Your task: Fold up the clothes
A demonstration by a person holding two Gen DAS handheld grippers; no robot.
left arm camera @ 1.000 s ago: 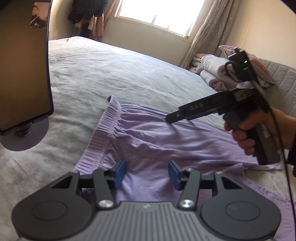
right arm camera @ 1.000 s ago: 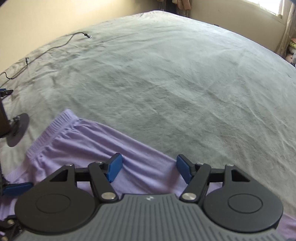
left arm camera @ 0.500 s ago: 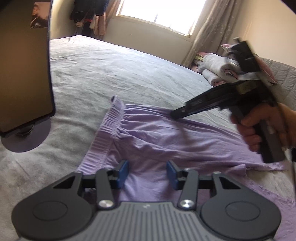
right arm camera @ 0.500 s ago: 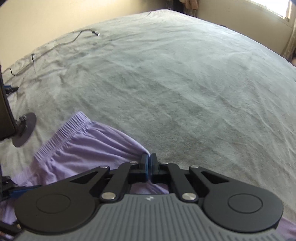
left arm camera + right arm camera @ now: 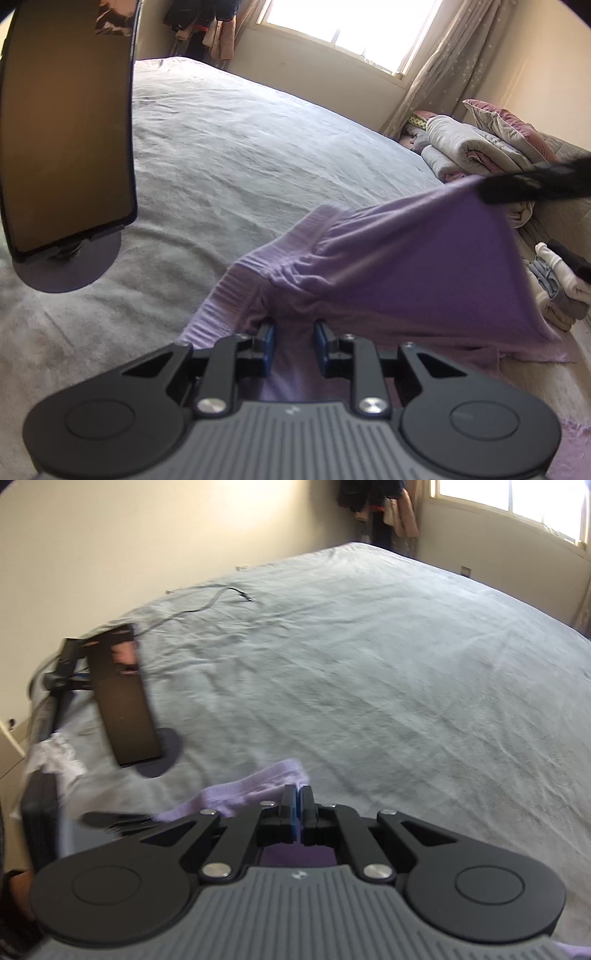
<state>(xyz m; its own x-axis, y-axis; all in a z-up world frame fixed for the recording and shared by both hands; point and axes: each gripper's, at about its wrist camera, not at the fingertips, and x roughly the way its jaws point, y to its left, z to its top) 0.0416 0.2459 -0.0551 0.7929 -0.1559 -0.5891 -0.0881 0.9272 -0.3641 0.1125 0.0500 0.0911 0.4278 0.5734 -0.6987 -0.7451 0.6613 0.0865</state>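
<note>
Purple shorts [image 5: 399, 258] with a ribbed waistband lie on the grey bed [image 5: 240, 147]. My right gripper [image 5: 298, 805] is shut on the shorts' fabric [image 5: 258, 786] and holds it up off the bed; it shows blurred in the left wrist view [image 5: 532, 182] with the cloth stretched up to it. My left gripper [image 5: 291, 349] has its jaws partly closed around a bunch of the shorts near the waistband; a gap with fabric shows between the blue pads [image 5: 267, 347].
A phone on a round stand [image 5: 66, 147] stands on the bed to the left, also in the right wrist view [image 5: 123, 698]. A cable [image 5: 207, 607] lies at the far edge. Folded quilts and pillows [image 5: 480, 147] and small folded clothes [image 5: 554, 288] are at the right.
My right gripper has closed on the shorts and lifted them up to the right, pulling the cloth taut. My left gripper's jaws have narrowed around the fabric by the waistband.
</note>
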